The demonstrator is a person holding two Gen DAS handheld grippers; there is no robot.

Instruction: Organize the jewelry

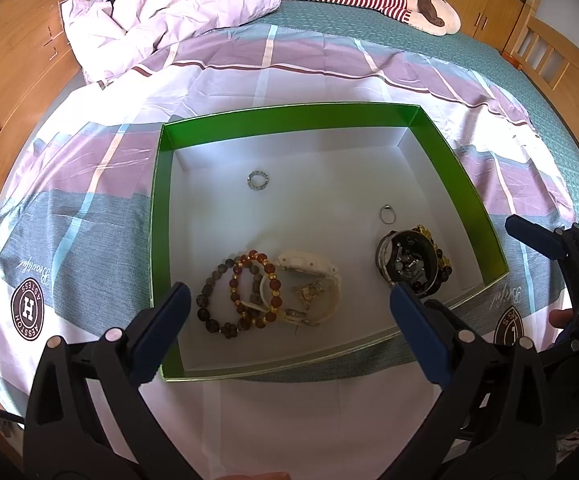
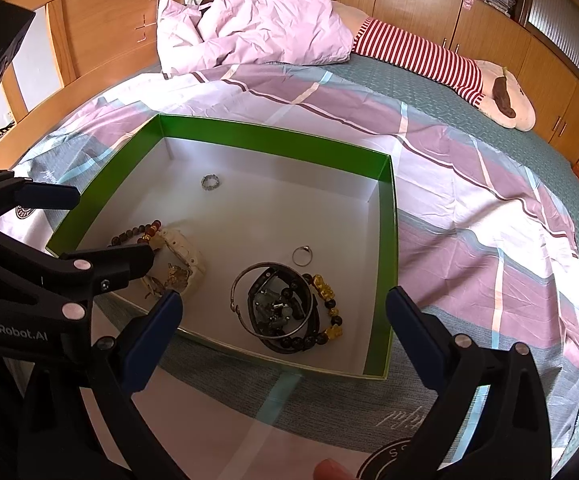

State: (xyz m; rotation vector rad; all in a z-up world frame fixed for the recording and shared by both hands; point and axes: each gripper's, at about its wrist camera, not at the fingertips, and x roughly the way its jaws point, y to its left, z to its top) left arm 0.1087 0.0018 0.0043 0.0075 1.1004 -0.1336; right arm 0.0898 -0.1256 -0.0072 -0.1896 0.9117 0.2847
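Both tongs, left [image 1: 289, 308] and right [image 2: 283, 312], are black plastic frames with blue finger pads [image 2: 417, 332], joined by silver round rivets [image 1: 465, 335] (white "GenRobot.AI" lettering [image 2: 11, 335] marks the left one).

Right tongs [image 2: 283, 334] wide open, empty, hovering over near edge of the green box [image 2: 389, 240] on the bed. Inside: beaded ring [image 2: 210, 181] near far wall, thin ring [image 2: 302, 256] mid, dark bracelet pile [image 2: 289, 308] at near right, white watch [image 2: 181, 256] left. Left tongs [image 2: 101, 232] also open, over box's left wall.
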